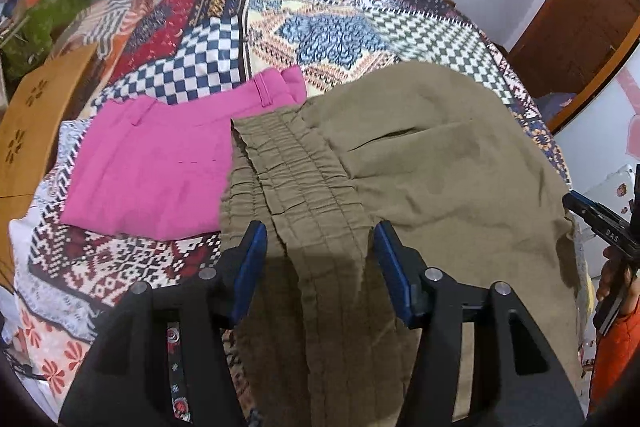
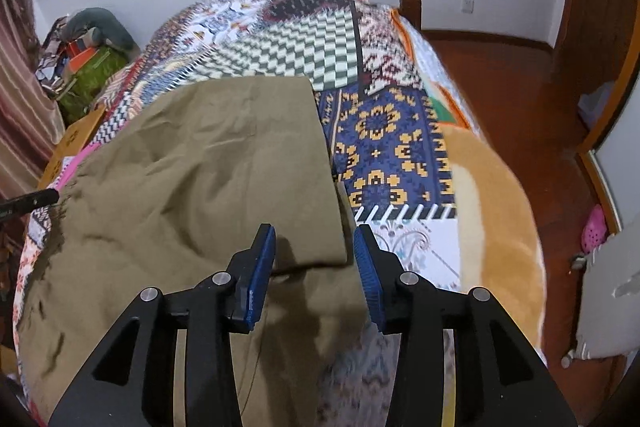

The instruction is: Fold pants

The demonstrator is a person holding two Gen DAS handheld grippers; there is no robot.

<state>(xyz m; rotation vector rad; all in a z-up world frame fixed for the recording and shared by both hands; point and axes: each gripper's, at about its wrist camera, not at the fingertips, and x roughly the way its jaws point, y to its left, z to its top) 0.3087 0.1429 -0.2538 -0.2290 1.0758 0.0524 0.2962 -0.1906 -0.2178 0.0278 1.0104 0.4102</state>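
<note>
1. Left tongs (image 1: 320,243): blue pads well apart, nothing gripped. The gathered waistband (image 1: 296,163) of the olive pants (image 1: 440,167) lies under the gap, and the pads are not pressing it.
2. Right tongs (image 2: 315,251): blue pads apart, narrower than the left pair, nothing gripped. A folded corner of the olive pants (image 2: 208,167) lies below the gap, untouched by either pad.
3. Olive pants: folded over, spread flat on the bed (image 1: 336,27), with wrinkles across the top layer. In the right wrist view the right edge runs straight down toward the tongs.
4. Pink pants (image 1: 160,163): folded and flat, just left of the olive waistband and touching or slightly under its edge.
5. Bed cover (image 2: 380,139): busy patchwork with checks, blue-yellow flowers and red-white geometric blocks. A tan fuzzy blanket (image 2: 500,207) sits at the right edge of the bed.
6. In the left wrist view, the right tongs (image 1: 600,223) and a hand (image 1: 612,275) with an orange sleeve (image 1: 616,347) show at the far right edge.
7. Left of the bed: a brown cardboard box (image 1: 36,131) and a pile of clutter (image 1: 48,7) behind it.
8. Right of the bed: a wooden floor (image 2: 512,99), a wooden door (image 1: 580,7) and a pink shoe (image 2: 596,227) on the floor.
</note>
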